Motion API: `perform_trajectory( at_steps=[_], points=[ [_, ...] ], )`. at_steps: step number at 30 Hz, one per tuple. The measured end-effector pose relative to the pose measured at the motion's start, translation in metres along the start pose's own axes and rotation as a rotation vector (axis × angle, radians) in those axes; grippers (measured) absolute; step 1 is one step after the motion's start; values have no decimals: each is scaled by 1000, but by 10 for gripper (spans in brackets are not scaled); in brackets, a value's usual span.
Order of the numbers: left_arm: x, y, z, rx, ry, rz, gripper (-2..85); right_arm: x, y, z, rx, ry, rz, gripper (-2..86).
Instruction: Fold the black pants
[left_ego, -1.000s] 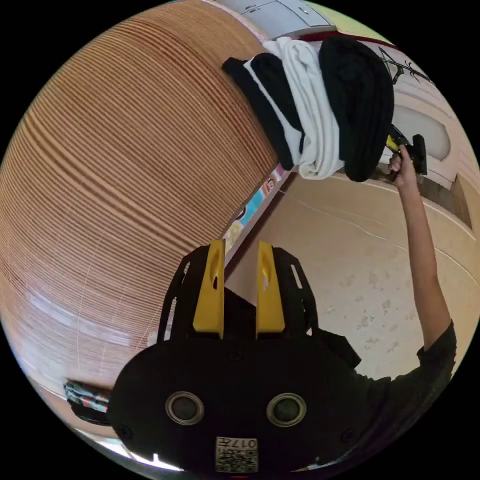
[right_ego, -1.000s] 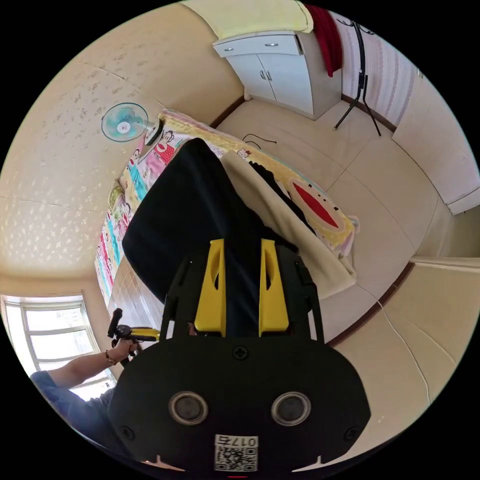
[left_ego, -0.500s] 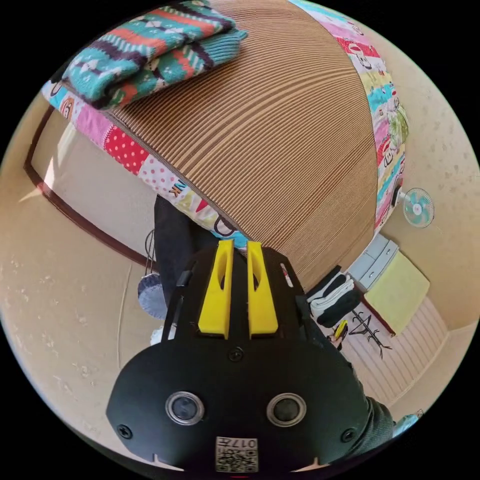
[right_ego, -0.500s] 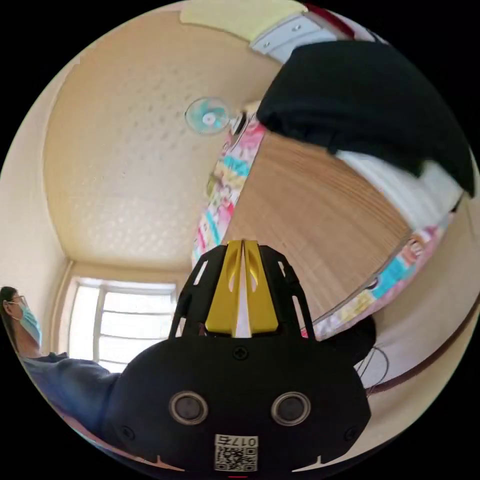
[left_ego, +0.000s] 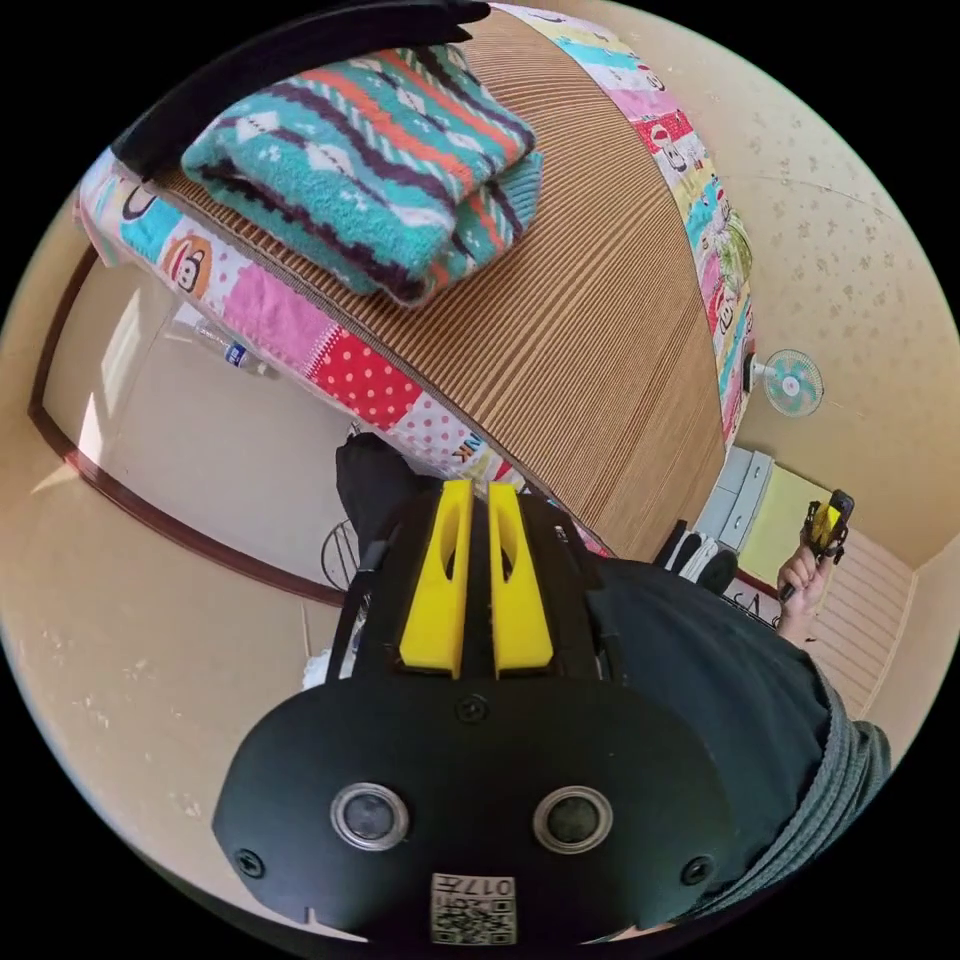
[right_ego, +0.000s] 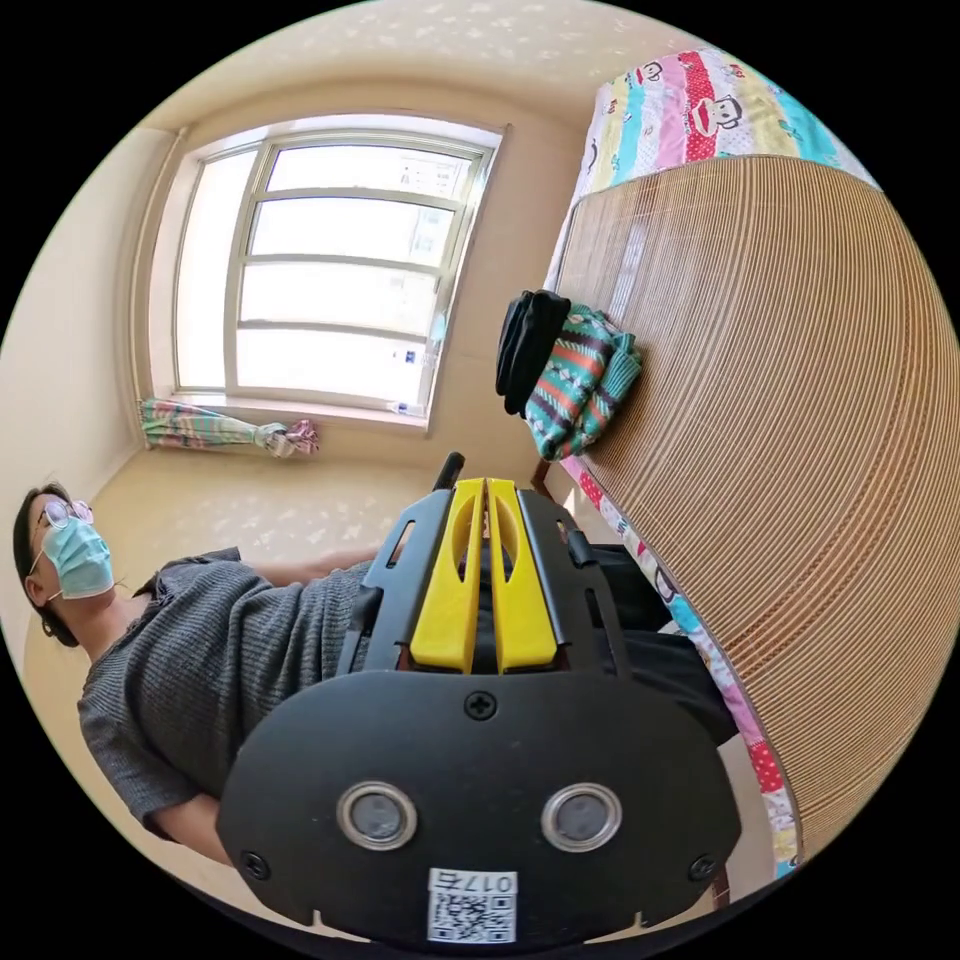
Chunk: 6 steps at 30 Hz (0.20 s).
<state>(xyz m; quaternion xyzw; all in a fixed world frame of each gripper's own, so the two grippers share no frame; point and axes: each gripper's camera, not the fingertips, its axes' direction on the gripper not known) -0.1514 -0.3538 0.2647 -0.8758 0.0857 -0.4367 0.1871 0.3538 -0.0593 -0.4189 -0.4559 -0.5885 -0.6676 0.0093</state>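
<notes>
My left gripper (left_ego: 476, 490) now has its yellow jaws nearly together w/ nothing between; a sec ago they stood apart. It points at the folded teal patterned knit sweater (left_ego: 370, 170) on the ribbed bamboo mat (left_ego: 590, 330). My right gripper (right_ego: 485, 488), narrow too, no longer holds the black pants (left_ego: 717, 570), now stacked far right w/ other folded clothes. Pants look done.

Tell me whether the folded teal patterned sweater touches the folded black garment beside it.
Touching. The right gripper view shows the teal patterned sweater pressed against the folded black garment on the ribbed mat, no gap between.
</notes>
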Motion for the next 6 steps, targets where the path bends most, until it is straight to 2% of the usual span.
perform_trajectory(
  at_steps=[6],
  points=[
    [40, -47, -68, 105, -93, 125, 84, 35, 22, 27, 152, -181, 81, 4]
  ],
)
